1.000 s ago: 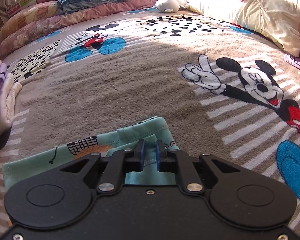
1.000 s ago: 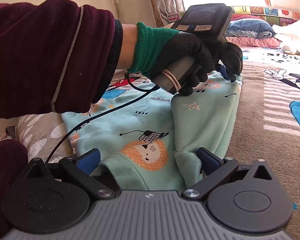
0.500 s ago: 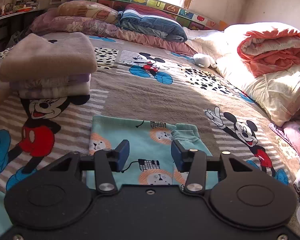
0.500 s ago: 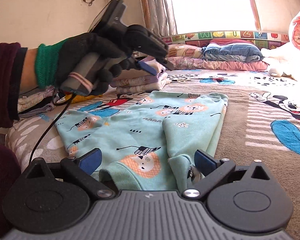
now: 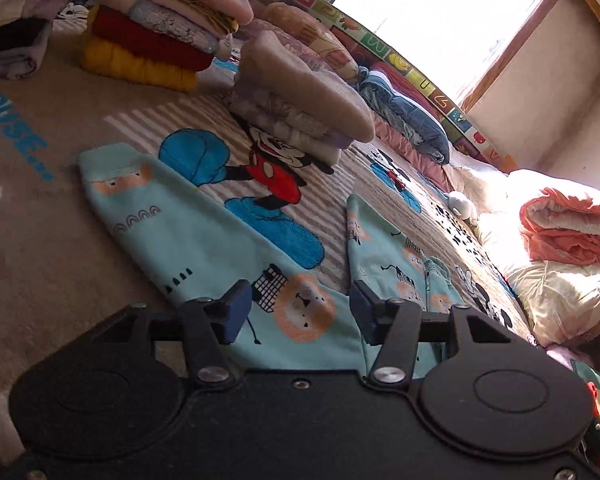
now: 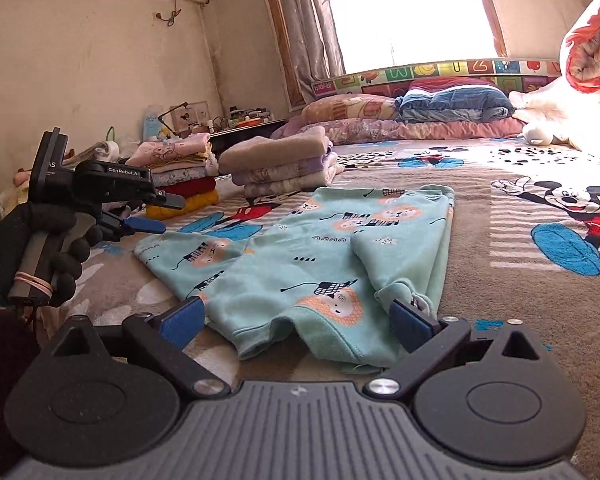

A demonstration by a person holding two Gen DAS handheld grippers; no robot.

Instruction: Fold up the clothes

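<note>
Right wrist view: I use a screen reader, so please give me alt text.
A mint top lies on a cartoon bedspread, one sleeve folded in, between the open right gripper's fingers. The open left gripper hovers at left; folded stacks behind.

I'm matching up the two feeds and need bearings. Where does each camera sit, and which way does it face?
Left wrist: on the left gripper, tilted, low over the teal sweatshirt, facing folded stacks and window; only its open fingers show.
Right wrist: on the right gripper at the hem, facing along the bed; gloved hand holding the left gripper shows.
Shared: sweatshirt, stacks, window.
</note>
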